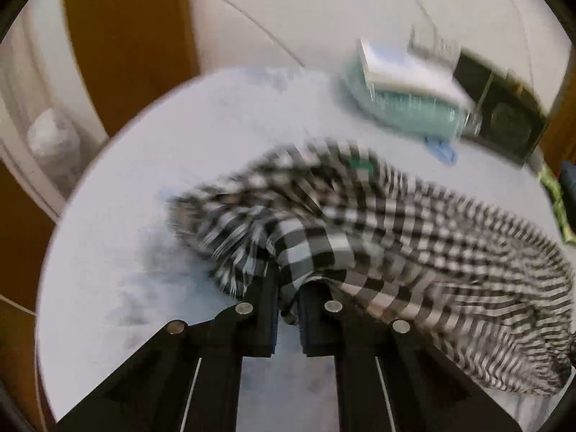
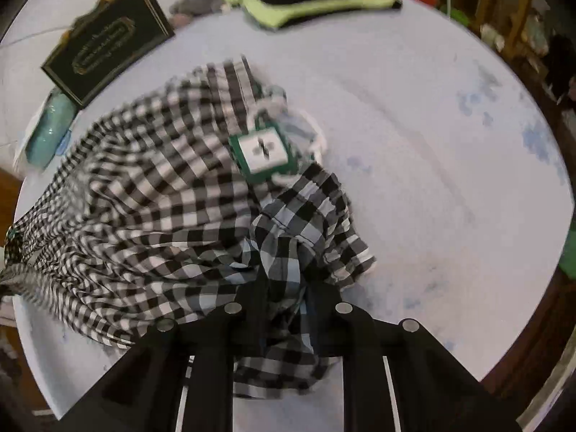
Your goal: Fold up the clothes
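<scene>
A black-and-white checked garment lies bunched across the round white table. My left gripper is shut on a fold of it at the cloth's near edge, the fabric pinched between the two black fingers. In the right wrist view the same checked garment spreads to the left, with a green-and-white tag and a white cord on top. My right gripper is shut on a gathered bunch of the cloth, which hangs down between its fingers.
A dark framed plaque and a teal container stand at the table's far edge; the teal container also shows in the left wrist view. A green cloth and other clothes lie beyond the table.
</scene>
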